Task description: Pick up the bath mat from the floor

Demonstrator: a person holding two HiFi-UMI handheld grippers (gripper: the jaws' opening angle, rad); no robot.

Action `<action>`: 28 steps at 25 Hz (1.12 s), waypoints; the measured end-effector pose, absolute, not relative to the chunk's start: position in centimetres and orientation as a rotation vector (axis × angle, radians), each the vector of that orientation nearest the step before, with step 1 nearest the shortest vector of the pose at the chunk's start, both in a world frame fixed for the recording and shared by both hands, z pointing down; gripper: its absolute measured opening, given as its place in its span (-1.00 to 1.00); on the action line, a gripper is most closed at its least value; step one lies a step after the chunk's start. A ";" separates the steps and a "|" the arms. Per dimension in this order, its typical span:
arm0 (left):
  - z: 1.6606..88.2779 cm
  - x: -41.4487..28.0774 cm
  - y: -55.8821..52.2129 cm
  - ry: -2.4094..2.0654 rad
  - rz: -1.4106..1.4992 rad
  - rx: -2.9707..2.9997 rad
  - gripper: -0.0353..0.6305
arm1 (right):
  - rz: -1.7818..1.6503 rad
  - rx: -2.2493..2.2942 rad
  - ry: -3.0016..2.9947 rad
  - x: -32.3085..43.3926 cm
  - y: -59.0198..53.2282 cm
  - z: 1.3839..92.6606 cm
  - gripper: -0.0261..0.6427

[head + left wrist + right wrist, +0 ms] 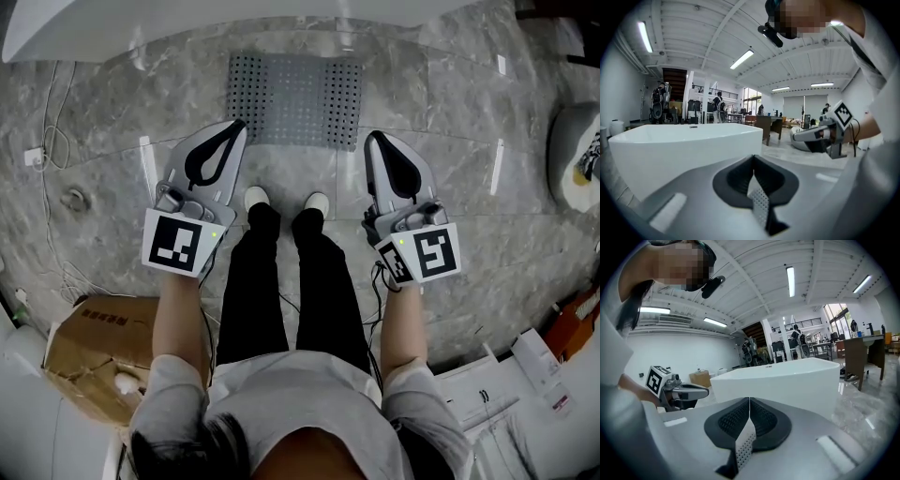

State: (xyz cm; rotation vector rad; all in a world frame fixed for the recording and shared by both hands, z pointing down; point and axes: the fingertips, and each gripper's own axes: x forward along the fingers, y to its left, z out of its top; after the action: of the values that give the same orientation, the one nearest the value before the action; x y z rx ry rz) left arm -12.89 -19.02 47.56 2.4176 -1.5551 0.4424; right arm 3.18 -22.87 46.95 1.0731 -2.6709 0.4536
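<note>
And here is the person standing square over the job, shoes [255,198] planted on the marble floor [94,122] just short of the bath mat [295,98]. The mat is grey, studded with dots, and lies flat and whole in front of the toes, its far edge close under the white bathtub [187,28]. The left claw [238,125] is pinched fully together with nothing in it, and its own view shows the dark pads meeting in a single seam. The right claw [371,137] is the same, closed tight and empty. Both are held out front, one on each side of the legs, each tip lined up above a near corner of the mat. That looks like a set-up for a two-handed lift that keeps a floppy sheet from folding. Neither claw touches the mat. By the look of it the pick has not begun; the claws must open and drop to the near edge first.
</note>
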 end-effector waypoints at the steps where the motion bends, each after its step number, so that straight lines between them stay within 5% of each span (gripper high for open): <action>1: 48.7 -12.9 -18.7 -1.555 0.446 2.417 -0.89 | 0.453 1.074 -2.667 3.3 -22.6 48.2 -0.90; 28: 82.1 -17.6 -20.8 -1.664 0.431 2.498 -0.89 | 0.268 1.154 -2.723 3.6 -26.1 80.1 -0.87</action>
State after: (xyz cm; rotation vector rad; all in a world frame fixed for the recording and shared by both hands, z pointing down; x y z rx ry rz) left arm -17.62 -20.82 82.07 2.4980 -1.6638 0.4306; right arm 3.65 -26.08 80.15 1.1543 -2.7228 0.2683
